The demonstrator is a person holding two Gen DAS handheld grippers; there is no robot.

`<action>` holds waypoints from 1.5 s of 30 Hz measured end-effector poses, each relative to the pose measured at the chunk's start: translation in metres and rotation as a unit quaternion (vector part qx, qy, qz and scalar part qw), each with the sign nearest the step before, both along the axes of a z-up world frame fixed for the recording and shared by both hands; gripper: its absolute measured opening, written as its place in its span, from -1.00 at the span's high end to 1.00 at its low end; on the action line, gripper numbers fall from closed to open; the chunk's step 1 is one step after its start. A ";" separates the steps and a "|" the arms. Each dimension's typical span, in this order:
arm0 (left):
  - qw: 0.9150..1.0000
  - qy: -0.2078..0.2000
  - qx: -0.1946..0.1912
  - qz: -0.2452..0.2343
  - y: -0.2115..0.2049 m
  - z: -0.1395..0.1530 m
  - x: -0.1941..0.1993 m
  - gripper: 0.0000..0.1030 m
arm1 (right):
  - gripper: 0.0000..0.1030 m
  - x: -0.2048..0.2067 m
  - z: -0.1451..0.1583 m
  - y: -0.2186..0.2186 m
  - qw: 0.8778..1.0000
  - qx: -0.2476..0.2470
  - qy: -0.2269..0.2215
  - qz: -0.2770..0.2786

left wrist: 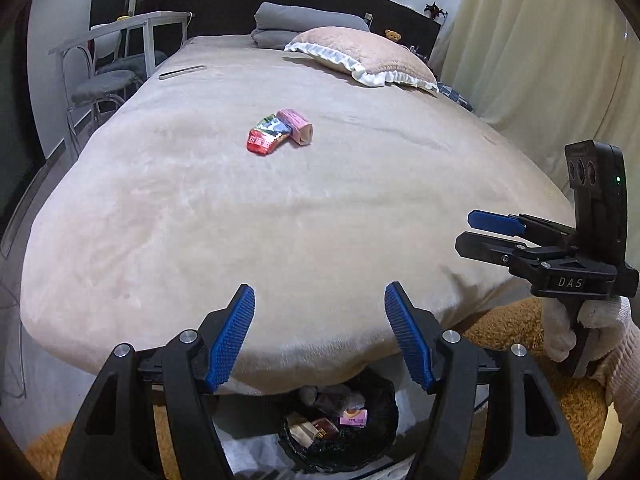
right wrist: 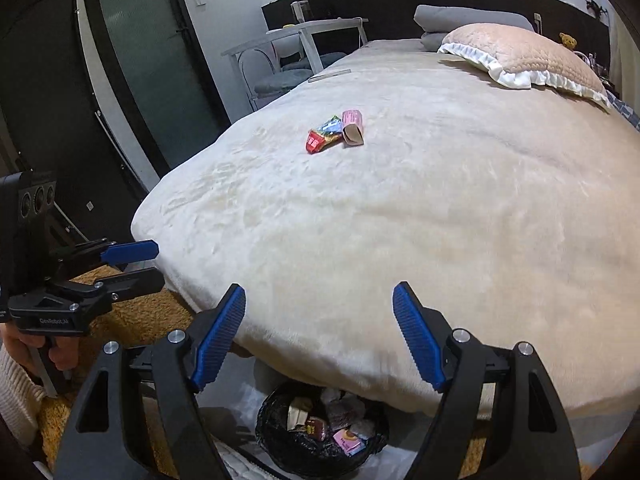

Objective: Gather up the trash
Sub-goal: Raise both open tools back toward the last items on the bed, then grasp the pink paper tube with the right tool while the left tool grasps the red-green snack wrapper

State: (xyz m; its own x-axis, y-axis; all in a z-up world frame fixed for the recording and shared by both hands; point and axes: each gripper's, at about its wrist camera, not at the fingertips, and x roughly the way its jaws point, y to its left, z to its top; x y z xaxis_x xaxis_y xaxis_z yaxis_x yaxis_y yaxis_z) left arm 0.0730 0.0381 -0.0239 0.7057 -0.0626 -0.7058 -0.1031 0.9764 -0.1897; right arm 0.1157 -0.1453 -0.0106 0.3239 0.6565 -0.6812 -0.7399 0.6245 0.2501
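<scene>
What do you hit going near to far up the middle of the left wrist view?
Trash bin with wrappers in it → left tool, open → bare bed blanket → red snack wrapper → pink frilled pillow → folded grey blanket → dark headboard.

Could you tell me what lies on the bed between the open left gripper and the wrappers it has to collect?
Nothing: in the left wrist view only bare beige blanket stretches from the left gripper to the red wrapper and pink carton.
</scene>
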 end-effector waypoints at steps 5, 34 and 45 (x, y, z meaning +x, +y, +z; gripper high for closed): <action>1.000 0.000 0.008 0.003 0.019 0.004 0.031 -0.29 | -0.47 0.048 0.005 0.024 1.000 0.010 0.022 -0.008; 0.999 0.036 0.024 0.017 0.101 -0.001 0.131 -0.29 | -0.24 0.232 -0.023 0.149 0.981 0.074 0.170 -0.054; 0.998 0.047 0.024 0.018 0.107 -0.009 0.133 -0.29 | 0.30 0.249 -0.039 0.147 0.972 0.088 0.207 -0.062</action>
State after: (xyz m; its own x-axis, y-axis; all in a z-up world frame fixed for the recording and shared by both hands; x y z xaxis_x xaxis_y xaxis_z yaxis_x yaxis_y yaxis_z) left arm 0.2059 0.1454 -0.0326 0.6374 -0.0018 -0.7705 -0.1540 0.9795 -0.1297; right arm 0.3643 0.0022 -0.0498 0.1302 0.7479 -0.6510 -0.4739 0.6236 0.6217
